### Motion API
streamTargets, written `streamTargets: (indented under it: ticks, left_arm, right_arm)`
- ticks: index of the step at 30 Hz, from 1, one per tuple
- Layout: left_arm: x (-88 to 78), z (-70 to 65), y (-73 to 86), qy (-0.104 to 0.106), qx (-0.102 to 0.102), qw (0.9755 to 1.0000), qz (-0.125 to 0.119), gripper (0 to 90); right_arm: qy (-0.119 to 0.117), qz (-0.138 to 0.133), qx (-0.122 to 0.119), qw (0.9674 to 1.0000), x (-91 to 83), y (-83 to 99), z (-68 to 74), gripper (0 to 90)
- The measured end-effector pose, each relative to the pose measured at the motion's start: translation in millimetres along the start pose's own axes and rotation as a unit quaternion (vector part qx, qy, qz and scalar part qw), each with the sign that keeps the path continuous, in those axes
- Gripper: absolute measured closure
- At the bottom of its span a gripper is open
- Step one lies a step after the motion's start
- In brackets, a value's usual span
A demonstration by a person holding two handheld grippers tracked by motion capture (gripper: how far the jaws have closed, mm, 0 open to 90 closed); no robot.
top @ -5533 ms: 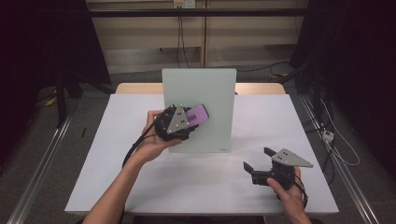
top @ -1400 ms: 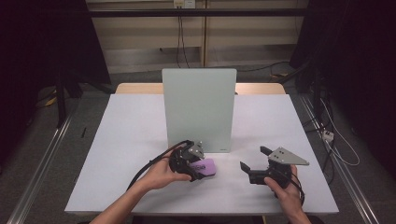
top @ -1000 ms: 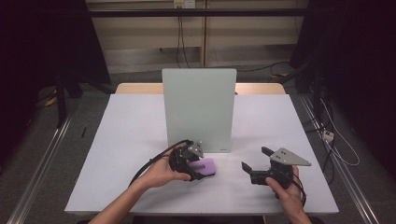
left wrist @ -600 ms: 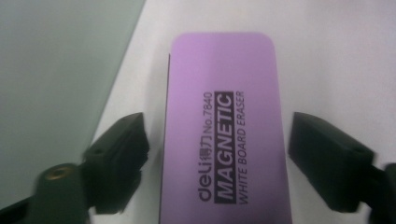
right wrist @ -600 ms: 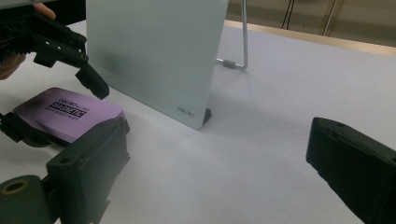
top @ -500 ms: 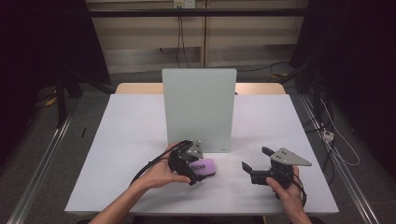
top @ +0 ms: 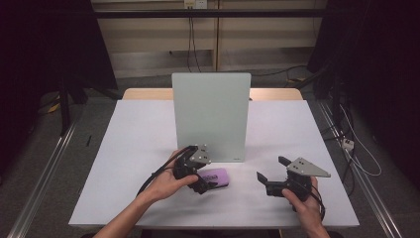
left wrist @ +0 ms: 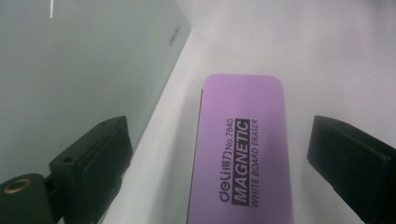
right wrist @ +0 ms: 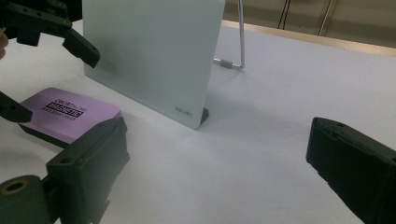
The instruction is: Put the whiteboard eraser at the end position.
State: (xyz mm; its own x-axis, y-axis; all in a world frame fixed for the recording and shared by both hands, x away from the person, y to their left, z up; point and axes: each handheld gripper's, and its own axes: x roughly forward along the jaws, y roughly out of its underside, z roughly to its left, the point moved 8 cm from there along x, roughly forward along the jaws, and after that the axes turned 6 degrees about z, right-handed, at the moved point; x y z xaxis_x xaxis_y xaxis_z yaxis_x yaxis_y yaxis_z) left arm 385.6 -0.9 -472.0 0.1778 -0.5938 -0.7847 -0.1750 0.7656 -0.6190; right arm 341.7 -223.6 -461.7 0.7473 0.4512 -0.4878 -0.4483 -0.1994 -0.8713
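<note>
The purple eraser lay flat on the white table in the lower middle of the high view, just in front of the upright whiteboard and apart from its foot. The left gripper sat over it with its jaws spread wide; they had just been opening, and in the left gripper view the eraser lay between the two black jaws with a clear gap on each side, so nothing pressed on it. The right gripper, at the lower right of the high view, stood open and empty, well apart from the eraser.

The likeliest trouble from here would be the left hand pulling away at a slant: a jaw could catch the eraser's long edge and drag it, or nudge it against the board. A knock on the board's lower edge could also rock it on its thin wire stand, seen at the top of the right gripper view.

The eraser's top read "deli", then Chinese characters, "No.7840", "MAGNETIC" in a black bar and "WHITE BOARD ERASER" beneath. The board's lower corner carried a small "deli" mark.
</note>
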Motion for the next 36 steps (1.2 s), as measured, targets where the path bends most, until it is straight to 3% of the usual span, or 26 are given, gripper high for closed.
streamTargets:
  ticks: [3,4,5,6,7,8,10,17,20,22,26,30,35,36]
  left_arm:
    - [-8.3,1.5,-0.6,-0.003,-0.021,0.9995,-0.024,6.2]
    - [-10.8,3.6,0.6,-0.011,-0.028,0.9992,-0.026,6.2]
    - [-13.7,6.9,2.6,-0.033,-0.038,0.9985,-0.021,6.2]
    - [-15.3,7.9,3.6,-0.028,-0.048,0.9980,-0.031,6.2]
    - [-17.9,10.2,5.3,-0.041,-0.057,0.9970,-0.031,6.1]
    - [-19.5,10.9,6.0,-0.030,-0.059,0.9971,-0.038,6.0]
    - [-25.4,15.1,7.4,-0.049,-0.063,0.9959,-0.042,6.1]
    - [-42.7,25.2,5.7,-0.095,-0.093,0.9876,-0.083,6.1]
    - [-45.8,25.5,9.4,-0.102,-0.109,0.9844,-0.093,6.0]
    - [-48.5,27.7,15.5,-0.121,-0.110,0.9822,-0.092,5.3]
    - [-54.8,27.6,26.0,-0.109,-0.149,0.9765,-0.111,5.5]
    - [-61.3,28.1,36.6,-0.094,-0.173,0.9736,-0.114,5.6]
    - [-71.2,31.7,46.0,-0.111,-0.178,0.9693,-0.127,5.8]
    - [-73.4,31.4,47.9,-0.113,-0.171,0.9703,-0.128,5.8]
  right_arm:
    - [0.000,0.001,-0.001,1.0000,0.3,0.1,0.7,5.3]
    - [0.000,0.001,-0.001,1.0000,0.4,0.0,0.7,5.3]
    - [0.000,0.001,-0.001,1.0000,0.4,0.0,0.7,5.3]
    - [0.000,0.001,-0.002,1.0000,0.6,0.0,0.4,5.3]
    - [0.000,0.000,-0.001,1.0000,0.8,0.0,0.2,5.3]
    - [0.000,0.001,0.000,1.0000,1.0,0.1,0.3,5.3]
    - [0.000,0.002,-0.002,1.0000,1.2,0.2,0.9,5.3]
    - [0.001,0.002,-0.004,1.0000,1.5,0.0,1.3,5.3]
    - [0.002,0.002,-0.003,1.0000,1.0,0.2,0.7,5.3]
    - [0.002,0.002,-0.002,1.0000,0.7,0.2,0.7,5.3]
    - [0.002,0.002,-0.002,1.0000,0.2,0.3,1.1,5.3]
    - [0.002,0.002,-0.002,1.0000,0.6,0.3,1.2,5.3]
    - [0.003,0.002,-0.002,1.0000,0.4,0.2,1.0,5.3]
    - [0.003,0.002,-0.002,1.0000,0.4,0.2,0.9,5.3]
